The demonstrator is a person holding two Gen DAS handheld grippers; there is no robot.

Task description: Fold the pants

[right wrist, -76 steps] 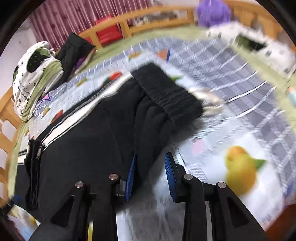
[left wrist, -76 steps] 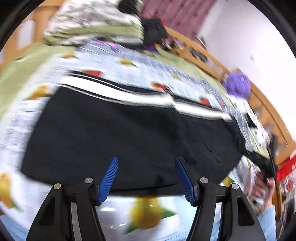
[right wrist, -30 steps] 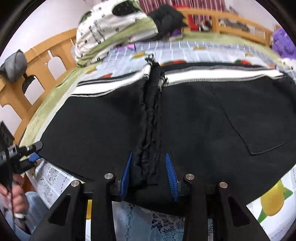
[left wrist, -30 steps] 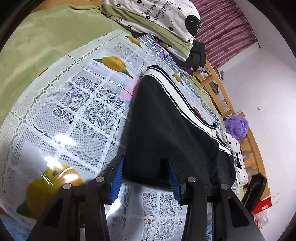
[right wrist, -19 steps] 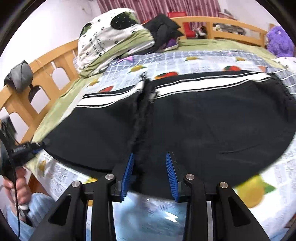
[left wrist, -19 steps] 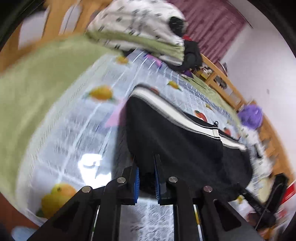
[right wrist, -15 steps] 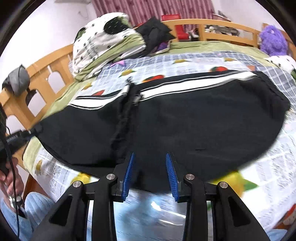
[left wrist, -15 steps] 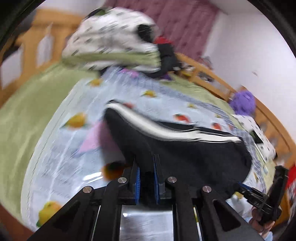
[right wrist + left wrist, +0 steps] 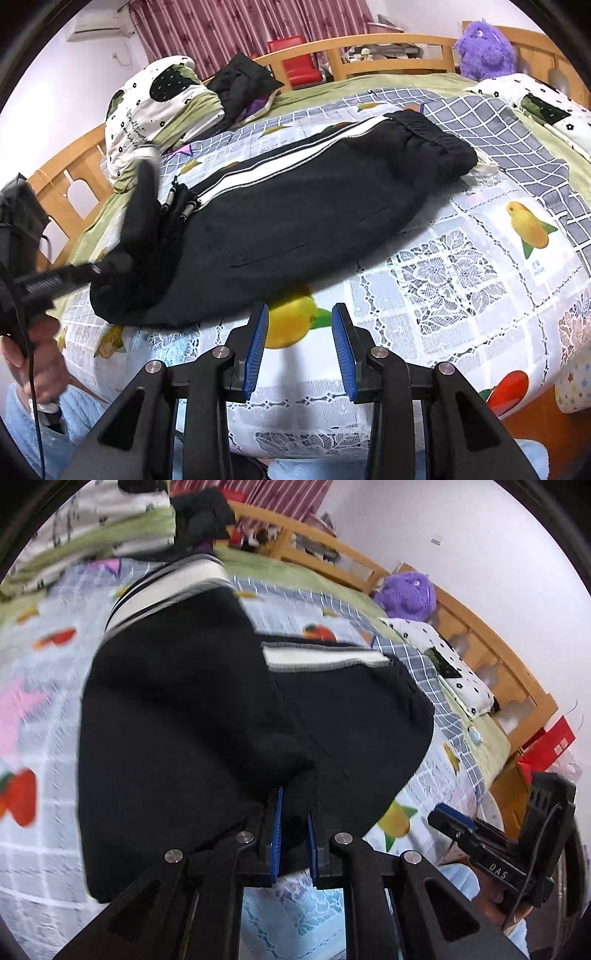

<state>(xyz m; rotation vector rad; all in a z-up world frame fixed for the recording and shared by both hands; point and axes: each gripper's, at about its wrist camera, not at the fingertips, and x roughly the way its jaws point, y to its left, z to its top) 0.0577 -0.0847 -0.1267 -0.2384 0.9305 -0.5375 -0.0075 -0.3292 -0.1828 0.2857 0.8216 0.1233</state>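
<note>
Black pants [image 9: 295, 229] with a white side stripe lie across the fruit-print lace bedcover [image 9: 443, 280], waistband to the right. My left gripper [image 9: 295, 805] is shut on a fold of the black fabric and holds that leg end raised and doubled over the rest of the pants [image 9: 184, 720]. The right wrist view shows the left gripper [image 9: 107, 266] at the pants' left end, a hand below it. My right gripper [image 9: 299, 343] stands open just in front of the pants, with only the bedcover between its blue pads [image 9: 258, 343]. It also appears in the left wrist view, right gripper [image 9: 443, 819].
A rolled spotted quilt [image 9: 155, 107] and a black garment [image 9: 243, 85] lie at the head end. A purple plush toy [image 9: 484, 48] and a spotted pillow [image 9: 535, 107] sit by the wooden rail [image 9: 369, 44]. The bed's front edge runs just below my right gripper.
My left gripper closed on the leg end and swung it up and over toward the waistband. My right gripper drew back off the pants; fabric no longer sits between its pads.
</note>
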